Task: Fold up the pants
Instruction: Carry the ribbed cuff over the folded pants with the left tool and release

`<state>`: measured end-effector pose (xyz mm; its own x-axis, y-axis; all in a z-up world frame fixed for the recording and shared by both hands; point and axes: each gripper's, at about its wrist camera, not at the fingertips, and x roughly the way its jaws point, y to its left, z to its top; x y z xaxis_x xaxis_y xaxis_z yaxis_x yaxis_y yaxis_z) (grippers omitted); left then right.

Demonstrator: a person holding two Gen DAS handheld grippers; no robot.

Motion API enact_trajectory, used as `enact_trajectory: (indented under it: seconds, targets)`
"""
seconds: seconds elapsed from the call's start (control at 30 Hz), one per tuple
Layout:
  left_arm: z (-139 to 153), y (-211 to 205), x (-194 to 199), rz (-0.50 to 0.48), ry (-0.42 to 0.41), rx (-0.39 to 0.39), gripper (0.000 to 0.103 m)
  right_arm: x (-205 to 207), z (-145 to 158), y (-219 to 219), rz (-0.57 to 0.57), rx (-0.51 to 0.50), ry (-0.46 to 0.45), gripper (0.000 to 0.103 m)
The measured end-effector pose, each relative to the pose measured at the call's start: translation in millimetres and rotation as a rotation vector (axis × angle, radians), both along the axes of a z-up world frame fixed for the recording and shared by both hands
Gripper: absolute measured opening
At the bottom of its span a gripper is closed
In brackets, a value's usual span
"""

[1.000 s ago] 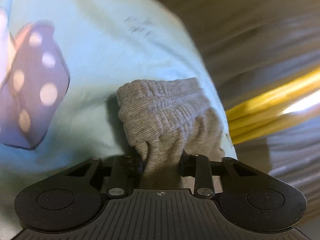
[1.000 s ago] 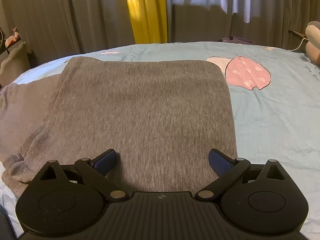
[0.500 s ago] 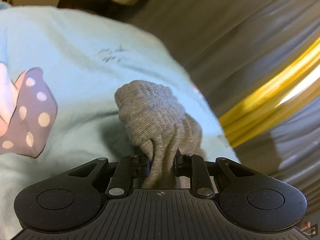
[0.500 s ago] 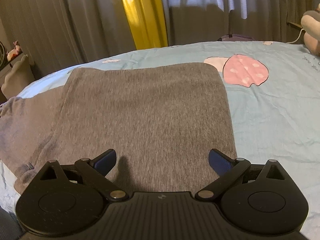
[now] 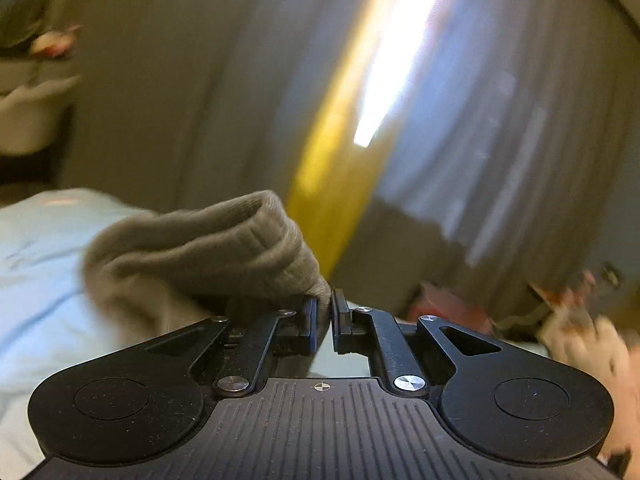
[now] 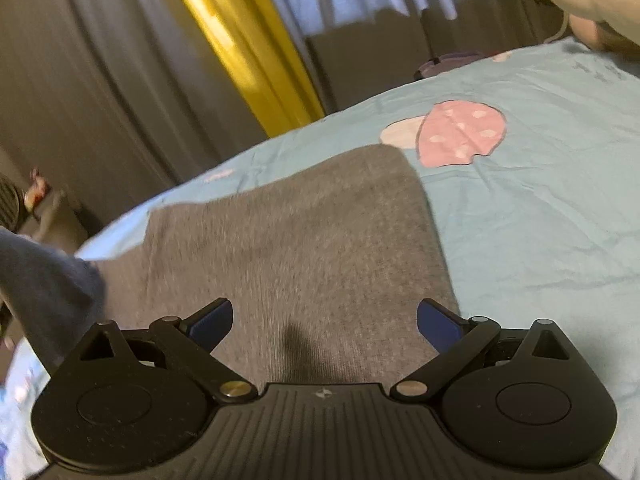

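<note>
The grey knit pants (image 6: 296, 248) lie folded flat on the light blue bed sheet (image 6: 540, 208) in the right wrist view. My right gripper (image 6: 325, 320) is open and empty, hovering just above the pants' near part. In the left wrist view, my left gripper (image 5: 325, 314) is shut on a ribbed cuff end of the pants (image 5: 224, 248) and holds it lifted off the sheet (image 5: 36, 264), with the cloth bunched to the left of the fingers. The lifted end also shows at the left edge of the right wrist view (image 6: 44, 288).
Grey curtains (image 6: 100, 80) and a yellow curtain (image 6: 240, 48) hang behind the bed. A pink mushroom print (image 6: 460, 132) marks the sheet right of the pants. A plush toy (image 6: 592, 8) lies at the far right. A pale chair (image 5: 28, 112) stands left.
My left gripper has lifted and swung the cuff end up, so its view now faces the curtains. My right gripper has tilted and stayed open over the pants.
</note>
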<state>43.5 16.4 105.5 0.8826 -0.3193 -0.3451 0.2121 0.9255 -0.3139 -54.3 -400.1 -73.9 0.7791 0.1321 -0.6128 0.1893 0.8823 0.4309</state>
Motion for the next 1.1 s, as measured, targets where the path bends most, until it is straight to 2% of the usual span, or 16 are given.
enact_trajectory:
  seconds: [0.1, 0.2, 0.23, 0.3, 0.37, 0.4, 0.47, 0.53, 0.6, 0.67, 0.73, 0.77, 0.83, 0.9, 1.03, 1.1]
  targets:
    - [-20, -65, -11, -0.145, 0.036, 0.064, 0.009, -11, 5, -9, -0.033, 0.046, -0.023, 0.099]
    - [-56, -127, -24, -0.317, 0.107, 0.119, 0.007, -20, 9, -15, -0.047, 0.082, -0.038, 0.099]
    - [-68, -148, -30, -0.38, 0.133, 0.165, 0.008, -22, 10, -17, -0.049, 0.089, -0.041, 0.099]
    - [-85, -189, -45, -0.436, 0.146, 0.321, 0.014, -24, 12, -17, -0.045, 0.095, -0.042, 0.099]
    - [-91, -209, -63, -0.467, 0.127, 0.414, 0.04, -25, 14, -15, -0.039, 0.083, -0.042, 0.099]
    - [-89, -208, -70, -0.484, 0.118, 0.405, 0.047, -26, 15, -14, -0.038, 0.074, -0.047, 0.099]
    - [-81, -186, -77, -0.505, 0.118, 0.316, 0.064, -27, 17, -13, -0.026, 0.064, -0.052, 0.099]
    - [-75, -155, -85, -0.465, 0.125, 0.222, 0.069, -26, 20, -9, 0.006, 0.049, -0.063, 0.099]
    - [-70, -107, -82, -0.339, 0.15, 0.147, 0.076, -25, 24, 1, 0.055, -0.007, -0.077, 0.099]
    - [-70, -65, -73, -0.175, 0.193, 0.102, 0.08, -25, 29, 21, 0.132, -0.113, -0.104, 0.099]
    - [-79, -23, -55, -0.028, 0.294, 0.044, 0.08, -21, 28, 41, 0.21, -0.2, -0.116, 0.099]
    - [-85, -6, -48, 0.009, 0.351, -0.004, 0.08, -19, 27, 51, 0.241, -0.238, -0.118, 0.099]
    - [-102, 20, -31, 0.005, 0.473, -0.129, 0.079, -16, 23, 67, 0.287, -0.298, -0.114, 0.099]
    - [-118, 23, -19, -0.053, 0.552, -0.212, 0.081, -13, 18, 77, 0.317, -0.335, -0.101, 0.099]
    - [-142, 7, 1, -0.083, 0.622, -0.204, 0.085, -12, 16, 73, 0.264, -0.305, -0.056, 0.099]
    - [-144, -3, 10, -0.06, 0.635, -0.155, 0.088, -14, 19, 63, 0.234, -0.276, -0.055, 0.099]
